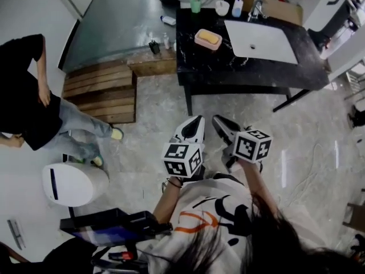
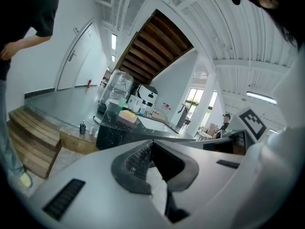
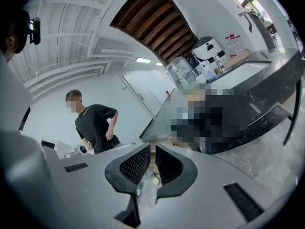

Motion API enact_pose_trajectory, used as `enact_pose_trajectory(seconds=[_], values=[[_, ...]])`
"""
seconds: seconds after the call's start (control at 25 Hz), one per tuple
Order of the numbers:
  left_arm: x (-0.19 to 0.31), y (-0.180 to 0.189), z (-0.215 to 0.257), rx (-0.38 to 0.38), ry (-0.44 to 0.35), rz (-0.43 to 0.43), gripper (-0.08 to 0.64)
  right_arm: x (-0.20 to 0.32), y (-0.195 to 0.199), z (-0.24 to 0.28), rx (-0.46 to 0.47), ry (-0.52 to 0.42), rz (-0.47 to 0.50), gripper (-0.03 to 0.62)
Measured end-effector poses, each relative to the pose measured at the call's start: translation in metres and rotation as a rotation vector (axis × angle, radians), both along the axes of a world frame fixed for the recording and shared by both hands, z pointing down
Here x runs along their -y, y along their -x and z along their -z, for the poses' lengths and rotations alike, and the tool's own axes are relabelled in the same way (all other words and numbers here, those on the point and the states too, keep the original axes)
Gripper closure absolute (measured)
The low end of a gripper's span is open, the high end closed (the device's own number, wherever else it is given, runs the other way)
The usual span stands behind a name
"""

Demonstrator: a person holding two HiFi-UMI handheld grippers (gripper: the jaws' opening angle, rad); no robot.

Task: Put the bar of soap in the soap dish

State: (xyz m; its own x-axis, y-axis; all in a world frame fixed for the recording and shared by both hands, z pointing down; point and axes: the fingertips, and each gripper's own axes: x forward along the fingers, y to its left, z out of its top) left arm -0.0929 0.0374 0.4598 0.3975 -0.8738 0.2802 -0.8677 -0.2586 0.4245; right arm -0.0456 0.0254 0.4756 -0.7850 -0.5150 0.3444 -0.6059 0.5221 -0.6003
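The bench (image 1: pixel 251 70) carries one soap dish (image 1: pixel 201 42) near its left edge, with one yellow bar of soap (image 1: pixel 209 37) in it. Along the back edge stand two cups, one green cup (image 1: pixel 195 5) and one white cup (image 1: pixel 222 7), one pump bottle (image 1: pixel 238 5) and one faucet (image 1: pixel 255 9). One white sink basin (image 1: pixel 262 41) lies toward the right edge, and one cardboard box (image 1: pixel 276 7) is by the back right corner.

Right hand-held gripper (image 3: pixel 152 150) at six o'clock, jaws a sliver apart and empty, person in black (image 3: pixel 95 125) at nine, dark worktop (image 3: pixel 279 78) at two.
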Motion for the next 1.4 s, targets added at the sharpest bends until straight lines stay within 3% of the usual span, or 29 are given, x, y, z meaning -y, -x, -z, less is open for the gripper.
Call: enact_pose_trajectory(seconds=[0.84, 1.4], values=[[-0.063, -0.097, -0.009, 0.002, 0.030, 0.031, 0.558, -0.065, -0.103, -0.002, -0.010, -0.004, 0.012, 0.583], [-0.094, -0.113, -0.013, 0.014, 0.024, 0.050, 0.558, -0.095, -0.115, -0.002, -0.013, -0.033, 0.050, 0.583]])
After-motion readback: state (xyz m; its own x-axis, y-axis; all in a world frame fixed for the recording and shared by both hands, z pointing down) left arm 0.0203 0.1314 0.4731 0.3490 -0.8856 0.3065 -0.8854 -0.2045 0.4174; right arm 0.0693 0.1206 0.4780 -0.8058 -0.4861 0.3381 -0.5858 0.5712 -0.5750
